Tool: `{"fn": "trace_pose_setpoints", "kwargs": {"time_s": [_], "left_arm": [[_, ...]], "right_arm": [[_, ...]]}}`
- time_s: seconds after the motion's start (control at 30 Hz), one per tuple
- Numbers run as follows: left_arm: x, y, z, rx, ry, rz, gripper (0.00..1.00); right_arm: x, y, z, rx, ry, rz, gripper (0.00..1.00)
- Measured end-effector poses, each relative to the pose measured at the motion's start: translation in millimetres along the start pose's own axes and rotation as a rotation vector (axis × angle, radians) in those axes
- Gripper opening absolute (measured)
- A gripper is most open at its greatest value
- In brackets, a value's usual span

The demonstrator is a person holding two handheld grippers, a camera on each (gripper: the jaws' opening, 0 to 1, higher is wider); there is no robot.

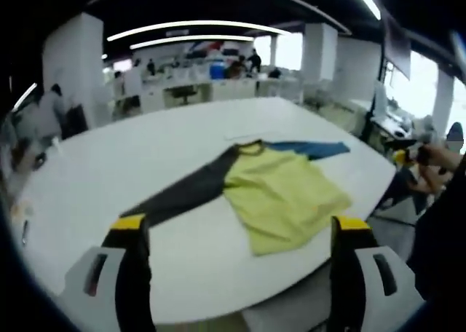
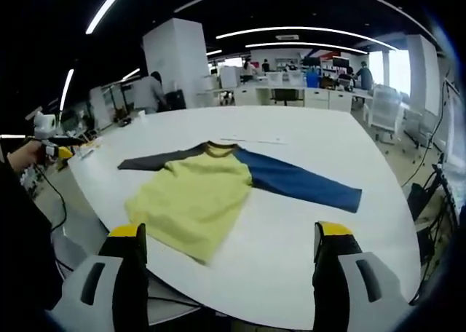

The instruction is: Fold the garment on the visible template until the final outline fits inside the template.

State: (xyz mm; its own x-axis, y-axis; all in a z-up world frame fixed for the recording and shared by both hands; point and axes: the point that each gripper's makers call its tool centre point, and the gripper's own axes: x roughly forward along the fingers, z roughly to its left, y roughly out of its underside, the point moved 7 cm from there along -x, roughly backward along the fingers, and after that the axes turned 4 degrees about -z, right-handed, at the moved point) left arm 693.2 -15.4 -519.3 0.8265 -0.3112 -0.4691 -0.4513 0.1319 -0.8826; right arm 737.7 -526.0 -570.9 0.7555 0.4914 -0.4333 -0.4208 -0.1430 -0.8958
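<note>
Our left gripper (image 1: 238, 234) stood wide apart, its two yellow-tipped jaws empty and touching nothing, held above the near edge of the table (image 1: 109, 164). Our right gripper (image 2: 230, 241) was the same: jaws spread, nothing between them, clear of the cloth.

Ahead of both grippers lay the shirt (image 2: 196, 194), flat on the white table, yellow body with one dark sleeve (image 1: 182, 194) and one blue sleeve (image 2: 302, 183) stretched out to either side. From the left gripper it sat just beyond and slightly right of the jaws, hem nearest us. From the right gripper it sat ahead and left, the blue sleeve running off to the right. A faint thin line (image 2: 251, 140) showed on the table past the collar; we could not tell whether it belonged to the template, and we could not make out any outline around the shirt.

We judged that no fold had been made yet, so the risks lay in the first grasp. With the outline so hard to see, we could fold to the wrong size or drag the shirt off its mark. The hem lay close to the table edge, so a pull toward us might slide cloth over the side. Pinching only the top layer would let the body bunch instead of folding cleanly. The long sleeves could trail outside the final shape if we folded the body first.
</note>
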Motion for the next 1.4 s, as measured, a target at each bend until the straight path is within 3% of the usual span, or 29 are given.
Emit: {"fn": "trace_pose_setpoints", "kwargs": {"time_s": [0.4,0.67,0.9,1.17,1.4], "left_arm": [[5,4.3,-1.3,-0.009,0.013,0.025,1.00],[17,14.7,-1.9,-0.046,0.031,0.037,0.95],[41,37.6,-6.3,-0.075,0.056,0.086,0.86],[69,68.0,-12.9,-0.119,0.081,0.154,0.73],[88,91.1,-15.9,-0.152,0.087,0.197,0.60]], "right_arm": [[-3,5.2,0,-0.002,0.003,0.011,0.94],[3,16.5,3,0.000,-0.009,0.004,0.87],[20,34.9,8,-0.008,-0.027,0.046,0.80],[35,53.1,14,-0.090,-0.037,0.108,0.74],[50,67.9,17,-0.107,-0.051,0.122,0.61]]}}
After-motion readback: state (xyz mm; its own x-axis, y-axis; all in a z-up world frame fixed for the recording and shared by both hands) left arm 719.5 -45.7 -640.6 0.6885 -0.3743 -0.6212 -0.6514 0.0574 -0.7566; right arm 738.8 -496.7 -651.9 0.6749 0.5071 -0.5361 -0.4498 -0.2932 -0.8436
